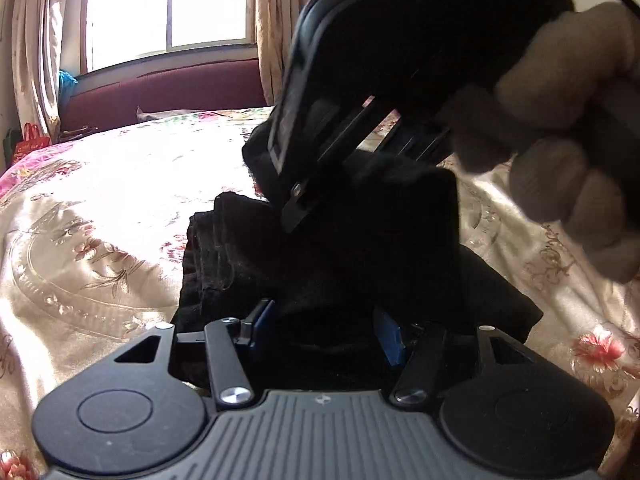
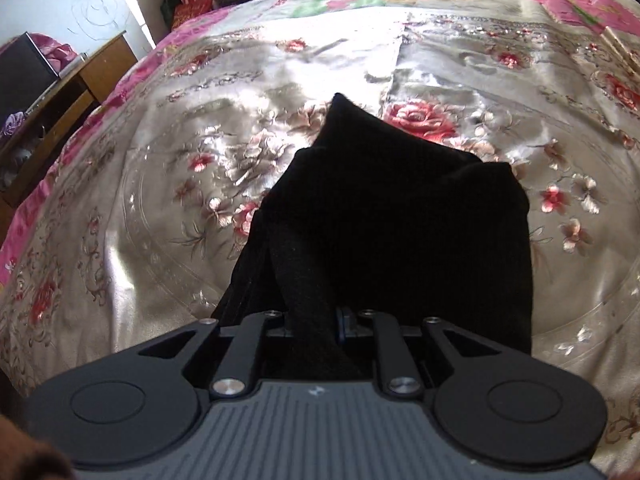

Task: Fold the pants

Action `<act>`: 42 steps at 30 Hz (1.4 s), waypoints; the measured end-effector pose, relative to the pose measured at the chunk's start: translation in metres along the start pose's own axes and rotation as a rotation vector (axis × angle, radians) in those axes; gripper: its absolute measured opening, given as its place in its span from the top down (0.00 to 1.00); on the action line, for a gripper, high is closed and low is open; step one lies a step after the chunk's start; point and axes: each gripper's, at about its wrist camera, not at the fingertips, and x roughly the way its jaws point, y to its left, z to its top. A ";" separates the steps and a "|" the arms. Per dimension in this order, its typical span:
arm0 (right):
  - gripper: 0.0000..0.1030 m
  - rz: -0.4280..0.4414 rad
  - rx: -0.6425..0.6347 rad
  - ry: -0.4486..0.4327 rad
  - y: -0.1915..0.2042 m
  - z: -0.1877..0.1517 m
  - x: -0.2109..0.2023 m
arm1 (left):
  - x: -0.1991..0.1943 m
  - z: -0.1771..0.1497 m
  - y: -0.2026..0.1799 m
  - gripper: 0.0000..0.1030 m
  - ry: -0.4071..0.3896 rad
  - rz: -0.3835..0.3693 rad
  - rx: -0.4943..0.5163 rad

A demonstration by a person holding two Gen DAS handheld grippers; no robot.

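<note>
Black pants lie bunched on a floral satin bedspread. In the left wrist view my left gripper has its blue-padded jaws spread wide, with black cloth lying between them. The right gripper comes down from the upper right in a gloved hand and pinches the pants higher up. In the right wrist view the pants hang down from my right gripper, whose jaws are closed tight on a fold of the cloth.
The bedspread covers the whole bed. A dark red headboard and a curtained window stand behind it. A wooden cabinet stands beside the bed at the left in the right wrist view.
</note>
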 end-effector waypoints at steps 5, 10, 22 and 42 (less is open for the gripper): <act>0.81 -0.031 0.049 0.003 0.005 0.009 0.016 | -0.001 0.002 0.006 0.34 -0.008 -0.009 -0.025; 0.60 0.002 -0.009 0.011 0.027 0.007 0.012 | -0.004 -0.001 0.012 0.34 -0.005 -0.032 -0.026; 0.66 0.015 0.004 -0.025 0.017 0.061 0.039 | -0.013 0.011 0.036 0.33 -0.038 0.015 -0.131; 0.90 0.115 -0.058 -0.035 0.018 0.076 0.033 | 0.002 0.017 0.037 0.45 -0.018 0.166 -0.089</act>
